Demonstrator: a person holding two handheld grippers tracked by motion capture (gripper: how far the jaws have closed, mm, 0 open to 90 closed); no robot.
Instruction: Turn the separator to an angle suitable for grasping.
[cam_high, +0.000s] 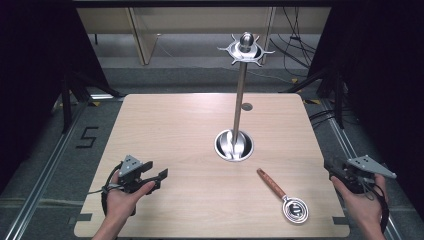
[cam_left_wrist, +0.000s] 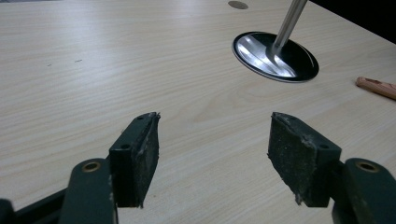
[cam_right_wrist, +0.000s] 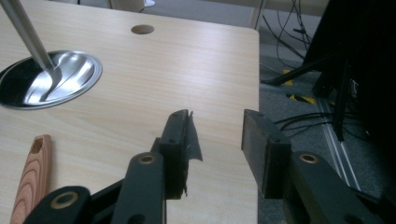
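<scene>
Two grippers, both with jaws apart and nothing between them: left gripper (cam_high: 159, 176) near the table's (cam_high: 165, 120) front-left corner, right gripper (cam_high: 334, 167) off its right edge. Wooden-handled strainer (cam_high: 284, 196) lies by the front edge, its handle cut off in both gripper views; the stand's (cam_high: 239, 100) top hooks are tough to make out

On the table (cam_high: 165, 125), the strainer (cam_high: 285, 197) lies right of and nearer than the stand (cam_high: 234, 145).
</scene>
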